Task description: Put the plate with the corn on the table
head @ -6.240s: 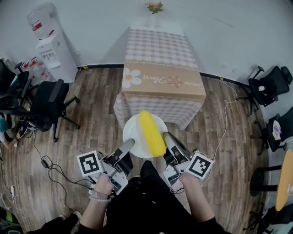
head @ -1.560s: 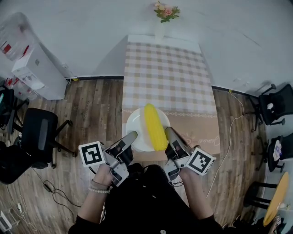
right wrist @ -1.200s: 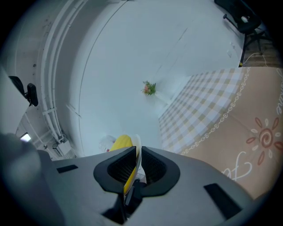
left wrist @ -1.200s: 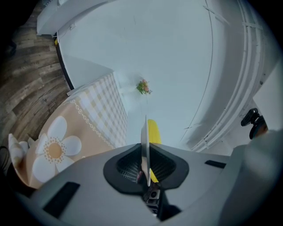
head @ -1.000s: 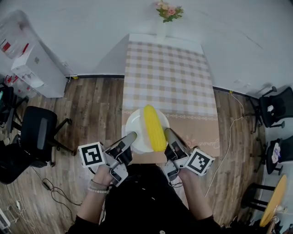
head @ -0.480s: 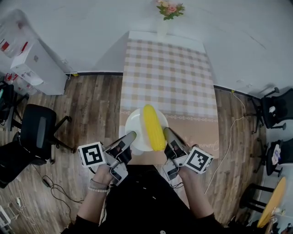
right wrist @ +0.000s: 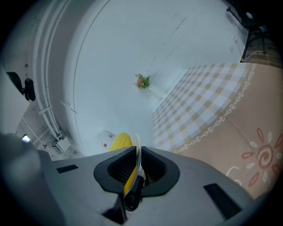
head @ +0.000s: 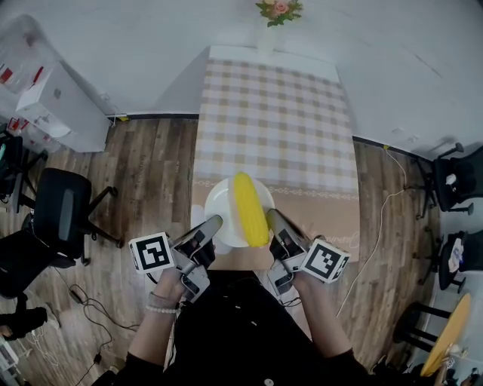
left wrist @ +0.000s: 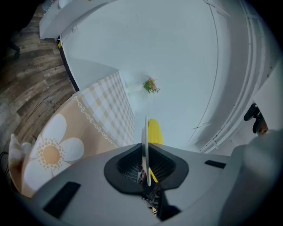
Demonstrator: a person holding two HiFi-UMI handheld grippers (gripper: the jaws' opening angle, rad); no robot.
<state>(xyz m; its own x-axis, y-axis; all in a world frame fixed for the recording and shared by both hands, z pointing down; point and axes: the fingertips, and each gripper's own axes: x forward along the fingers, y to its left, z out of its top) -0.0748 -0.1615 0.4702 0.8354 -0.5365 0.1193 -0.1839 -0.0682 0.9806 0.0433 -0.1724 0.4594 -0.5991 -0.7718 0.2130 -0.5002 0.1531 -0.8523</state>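
Plate [head: 217, 205] with the corn [head: 250, 219] is clamped at its near rim by the left gripper [head: 214, 222], whose jaws just tightened slightly, and the right gripper [head: 270, 215]. It hangs over the near end of the checked table [head: 275, 113].

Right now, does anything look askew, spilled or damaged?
Nothing stands out. The corn lies whole on the plate, which the left tool and right tool grip at opposite rims over the table's near end. The cloth lies flat, with flowers at the far end.
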